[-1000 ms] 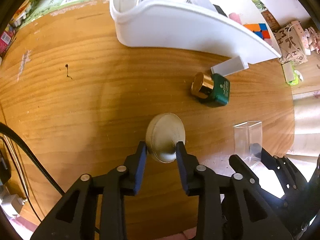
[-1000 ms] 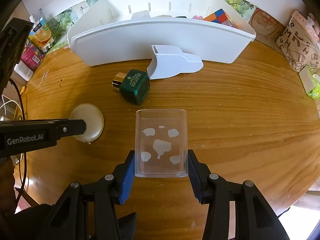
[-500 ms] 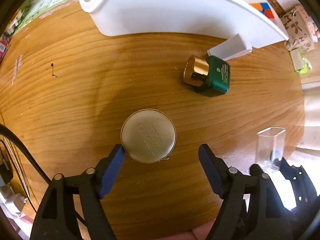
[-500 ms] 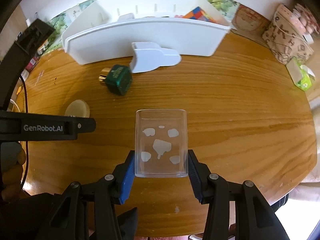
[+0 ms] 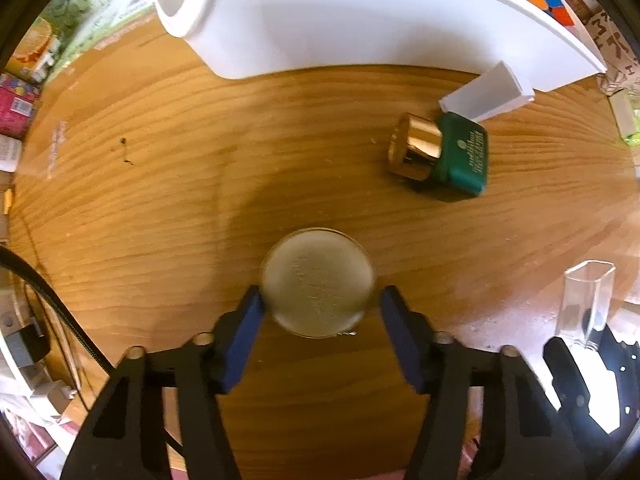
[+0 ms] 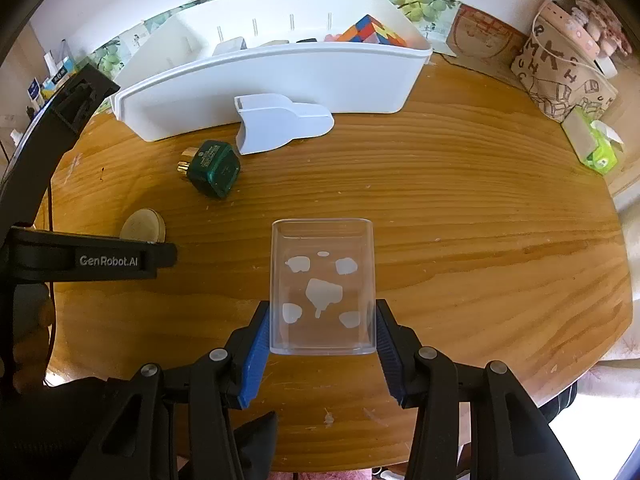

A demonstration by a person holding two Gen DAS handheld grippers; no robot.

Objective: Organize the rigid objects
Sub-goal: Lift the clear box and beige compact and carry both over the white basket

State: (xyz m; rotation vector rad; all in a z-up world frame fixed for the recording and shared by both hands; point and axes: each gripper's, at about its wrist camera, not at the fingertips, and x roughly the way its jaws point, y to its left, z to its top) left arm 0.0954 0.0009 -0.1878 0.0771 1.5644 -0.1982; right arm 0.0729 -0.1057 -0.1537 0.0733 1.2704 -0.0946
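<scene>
Fingers of the left gripper point(image 5: 320, 308) point straight down and have just been closing round the round cream compact point(image 5: 318, 282), which lies flat on the worktop point(image 5: 160, 184). The left pad touches its rim; the right pad seems a hair off, though blur makes that hard to judge. Going in from above suits a low disc: the pads can catch its edge.

The right gripper point(image 6: 322, 328) is clamped on the sides of a clear rectangular cup point(image 6: 322, 286), open mouth away from the camera, likely kept ready for stowing.

The white bin point(image 6: 280, 76), already holding a colour cube point(image 6: 370, 32), stands at the back. A green bottle point(image 6: 212, 168) and white scoop point(image 6: 280, 122) lie before it on the scuffed wood. Clutter lines the wall.
</scene>
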